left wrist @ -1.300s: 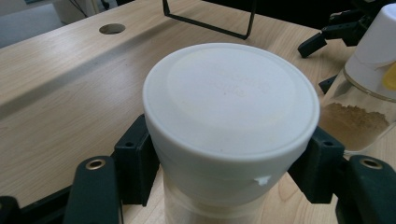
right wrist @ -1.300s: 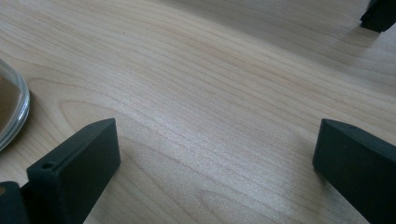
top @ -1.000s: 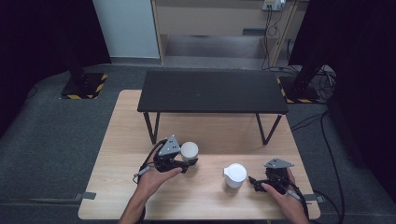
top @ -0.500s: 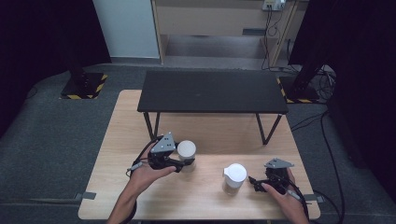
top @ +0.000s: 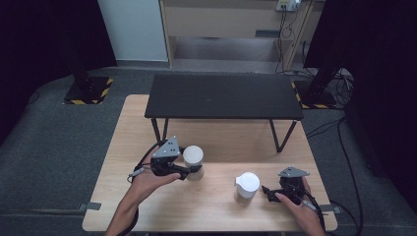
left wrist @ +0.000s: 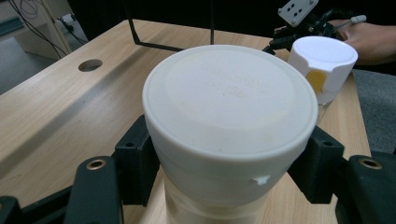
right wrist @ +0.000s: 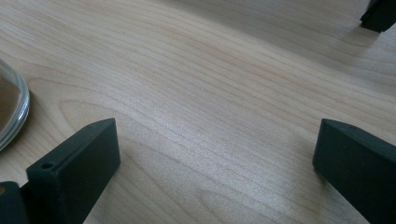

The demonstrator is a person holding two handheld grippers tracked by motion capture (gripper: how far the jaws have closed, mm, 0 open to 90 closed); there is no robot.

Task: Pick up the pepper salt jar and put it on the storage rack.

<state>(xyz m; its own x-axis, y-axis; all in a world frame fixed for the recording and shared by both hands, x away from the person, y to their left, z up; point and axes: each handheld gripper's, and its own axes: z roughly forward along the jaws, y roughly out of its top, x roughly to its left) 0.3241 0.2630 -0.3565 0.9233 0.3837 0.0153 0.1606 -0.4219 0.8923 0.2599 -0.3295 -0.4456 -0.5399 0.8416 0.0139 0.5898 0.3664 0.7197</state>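
A jar with a cream lid [top: 193,155] stands on the wooden table [top: 221,142] left of centre. My left gripper [top: 193,166] is shut on it, and in the left gripper view both jaws press the sides of the cream lid [left wrist: 229,107]. A second jar with a white lid [top: 247,183] stands to the right; its lid carries a yellow tab [left wrist: 316,80]. My right gripper [top: 268,191] rests just right of that jar, jaws pointing towards it. It is open [right wrist: 215,154] with bare wood between the jaws, and the jar's glass rim [right wrist: 14,112] lies at the left edge.
A low black table [top: 223,96] stands on the far half of the wooden table, and one of its feet [right wrist: 380,14] is near the right gripper. A round hole [left wrist: 90,64] is in the wooden top. A hand [left wrist: 369,39] holds the right gripper.
My left gripper has shifted slightly to the left with the cream-lidded jar in it. The right gripper and the white-lidded jar have stayed put.
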